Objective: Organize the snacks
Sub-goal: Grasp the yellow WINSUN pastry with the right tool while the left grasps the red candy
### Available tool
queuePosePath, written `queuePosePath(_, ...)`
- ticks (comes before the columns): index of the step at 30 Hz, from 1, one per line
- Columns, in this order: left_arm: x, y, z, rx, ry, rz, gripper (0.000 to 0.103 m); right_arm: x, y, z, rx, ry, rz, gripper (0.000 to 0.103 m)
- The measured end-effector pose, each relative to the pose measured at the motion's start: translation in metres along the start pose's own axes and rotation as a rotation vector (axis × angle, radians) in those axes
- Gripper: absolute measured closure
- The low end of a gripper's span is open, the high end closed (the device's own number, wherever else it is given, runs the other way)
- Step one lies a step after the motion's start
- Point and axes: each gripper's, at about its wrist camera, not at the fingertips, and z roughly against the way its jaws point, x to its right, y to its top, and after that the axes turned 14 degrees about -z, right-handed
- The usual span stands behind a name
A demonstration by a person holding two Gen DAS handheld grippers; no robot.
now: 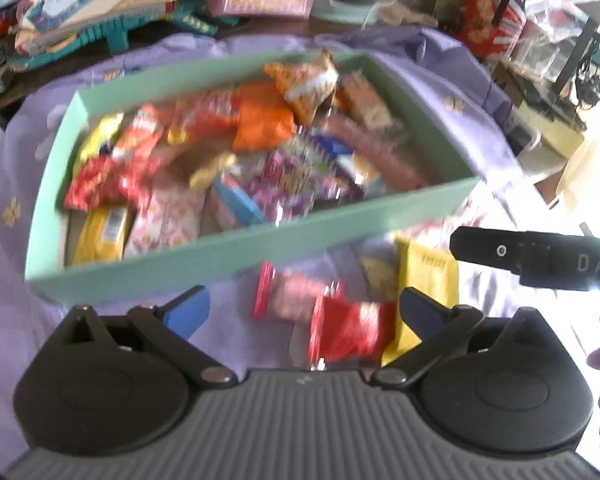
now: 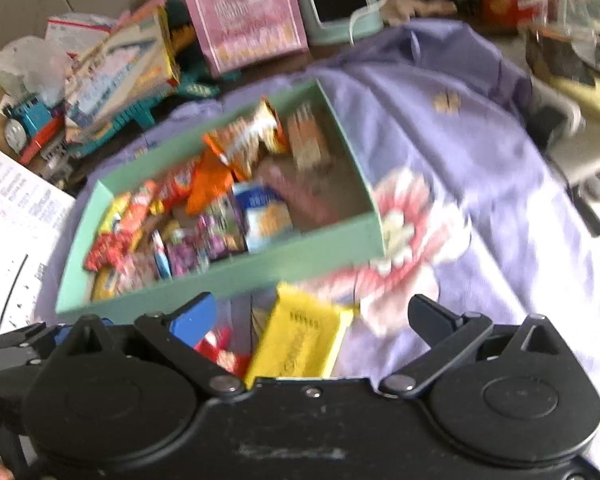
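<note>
A mint-green box point(image 1: 236, 248) point(image 2: 228, 276) lies on a purple cloth and holds several snack packets in orange, red, yellow and purple. In front of the box, on the cloth, lie a red packet point(image 1: 348, 332) point(image 2: 220, 346), a pink-and-red packet point(image 1: 288, 296) and a yellow packet point(image 1: 428, 280) point(image 2: 300, 340). My left gripper point(image 1: 304, 312) hangs open just above the red and pink packets, holding nothing. My right gripper point(image 2: 312, 320) is open over the yellow packet, empty; its body point(image 1: 540, 260) shows at the right of the left wrist view. Both views are blurred.
The purple cloth point(image 2: 460, 140) with a pink flower print spreads to the right. Behind the box stand a pink bag point(image 2: 240, 12), stacked books and toy boxes point(image 2: 120, 68), a blue toy train point(image 2: 28, 120) and a pale green appliance point(image 2: 340, 0). White paper point(image 2: 8, 220) lies left.
</note>
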Motion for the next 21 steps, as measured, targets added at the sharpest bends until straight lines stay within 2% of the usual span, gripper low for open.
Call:
queuePosePath(7,-0.006,-0.025,-0.019,-0.065,0.010,-0.002,0.000,-0.003,-0.018,-0.025,-0.049,-0.036,-0.033,0.001)
queuePosePath(10,-0.011,-0.030,-0.022,-0.079,0.007,0.014,0.000,-0.010,-0.023,-0.035,-0.056,-0.049,-0.012,0.008)
queuePosePath(13,-0.012,-0.031,-0.024,-0.081,0.003,0.012,0.000,-0.015,-0.027,-0.045,-0.056,-0.071,0.001,0.019)
queuePosePath(15,-0.012,-0.031,-0.026,-0.087,-0.002,0.006,0.000,-0.017,-0.029,-0.046,-0.032,-0.090,0.019,0.022)
queuePosePath(16,-0.011,-0.031,-0.028,-0.091,-0.005,0.004,0.000,-0.019,-0.030,-0.046,-0.022,-0.100,0.037,0.027)
queuePosePath(18,-0.009,-0.029,-0.031,-0.099,-0.017,0.003,0.000,-0.019,-0.031,-0.044,-0.001,-0.113,0.064,0.043)
queuePosePath(21,-0.003,-0.027,-0.034,-0.102,-0.035,-0.009,0.000,-0.009,-0.028,-0.037,0.012,-0.124,0.057,0.043)
